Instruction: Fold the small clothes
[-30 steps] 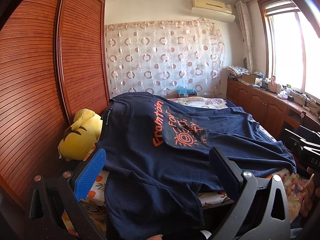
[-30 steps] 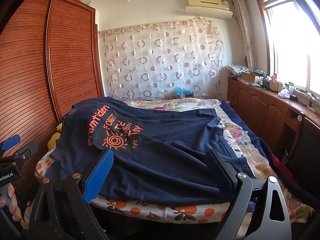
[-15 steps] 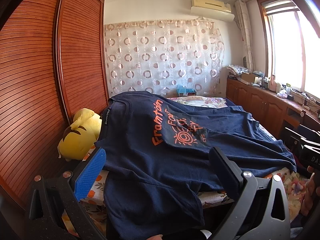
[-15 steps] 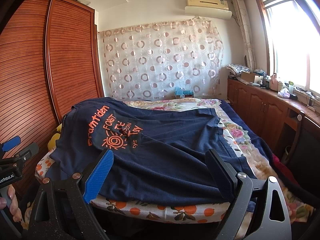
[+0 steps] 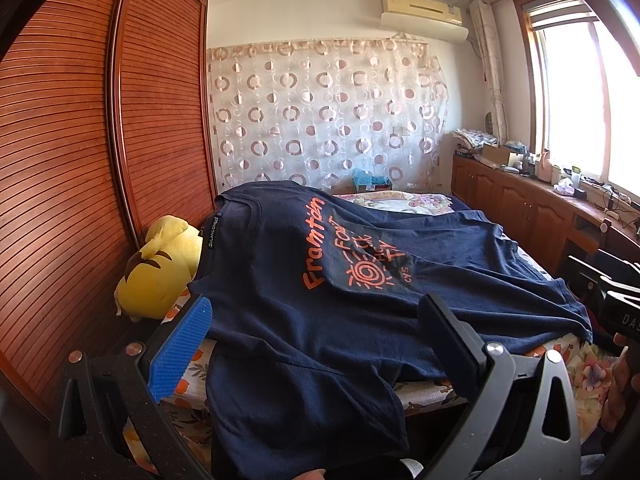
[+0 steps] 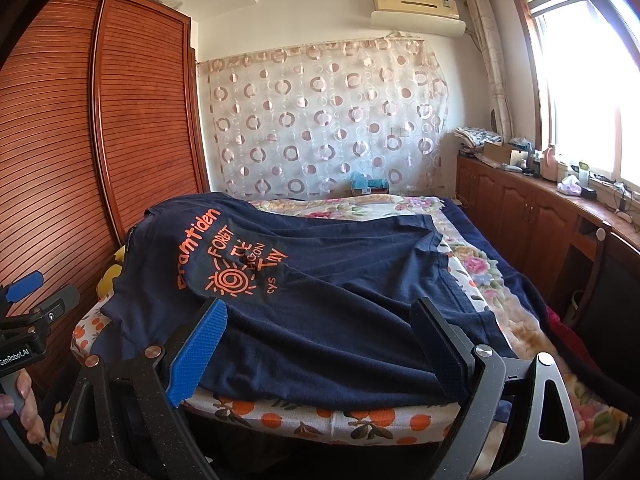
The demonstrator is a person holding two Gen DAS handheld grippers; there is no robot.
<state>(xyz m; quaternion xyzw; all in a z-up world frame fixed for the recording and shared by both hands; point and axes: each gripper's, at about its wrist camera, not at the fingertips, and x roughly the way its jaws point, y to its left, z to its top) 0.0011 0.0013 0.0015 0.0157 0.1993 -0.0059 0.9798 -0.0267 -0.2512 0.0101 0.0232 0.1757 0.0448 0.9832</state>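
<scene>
A navy T-shirt (image 5: 304, 292) with an orange print lies spread, print side up, across the bed (image 6: 360, 412); its collar is toward the wardrobe (image 5: 60, 152) side, above a yellow plush toy (image 5: 160, 268) wedged between mattress and wardrobe doors; one sleeve hangs over the near edge of the mattress in the left wrist view, and the hem runs off toward the window side.

The left gripper (image 5: 316, 340) is spread wide, holding nothing, hovering short of the draped sleeve; the right gripper (image 6: 320, 344) is likewise wide apart and empty, facing the shirt's near edge above the orange-fruit sheet; neither claw touches cloth so far as these views show, though the fisheye makes the gap hard to judge.

The shirt looks like thin knit cotton: light, limp, with no stiffness of its own; it will sag from any pinch point and drag along the sheet rather than slide cleanly; it is not fragile, but a shallow pinch at a single layer is likely to slip out. Better holds are probably the doubled seams: the shoulder seam or sleeve cuff for the left claw, the hem corner or side seam for the right; taking both ends of one edge at once should keep the panel taut enough to carry over flat. The overhanging sleeve is the easiest first grab, since it hangs free of the bedding.
</scene>
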